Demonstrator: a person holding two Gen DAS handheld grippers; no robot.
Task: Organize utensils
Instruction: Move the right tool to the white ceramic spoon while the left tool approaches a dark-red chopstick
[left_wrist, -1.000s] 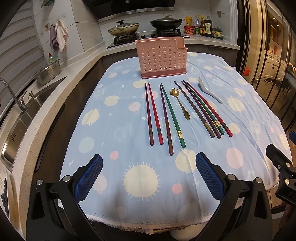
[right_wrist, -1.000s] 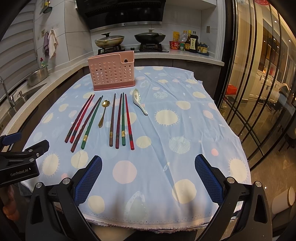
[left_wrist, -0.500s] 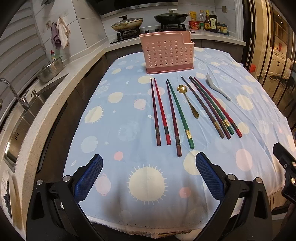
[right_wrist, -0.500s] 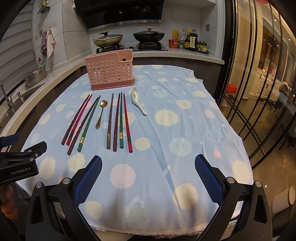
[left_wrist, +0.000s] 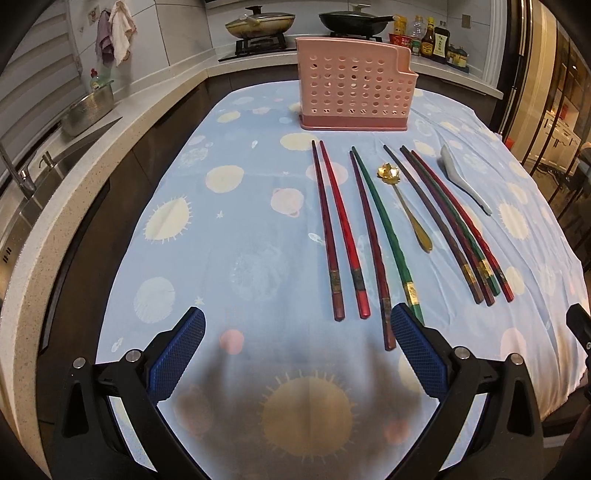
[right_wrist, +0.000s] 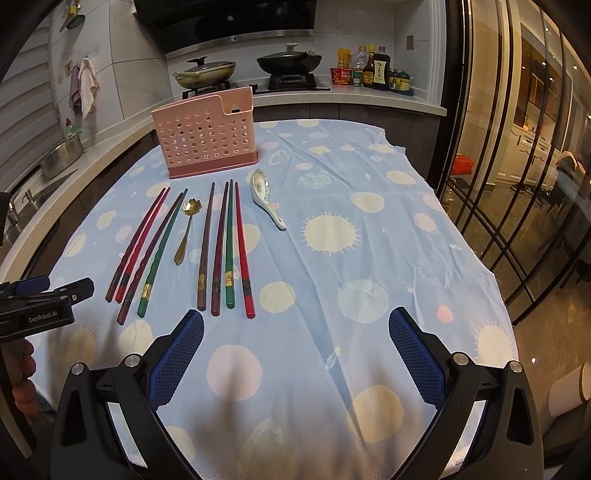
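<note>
The left gripper hangs low over the near edge of the table with its jaws spread wide and nothing between them; its right blue pad sits over the near ends of the chopsticks closest to it, though contact cannot be told. The right gripper is likewise wide open and empty, above bare cloth to the right of the utensils.

The blue tablecloth with pale sun and dot prints covers the table. Toward its far end stands the pink perforated utensil holder, upright and apparently empty from this angle.

In front of the holder lie 8 chopsticks in a rough row, pointing toward it. The left group of 4 chopsticks holds 3 reddish sticks and 1 green. The right group of 4 chopsticks lies close together, its ends fanned slightly.

Between the 2 groups rests the gold spoon, its flower-shaped bowl toward the holder. The white ceramic spoon lies just right of the right group, bowl toward the holder, apart from the sticks.
</note>
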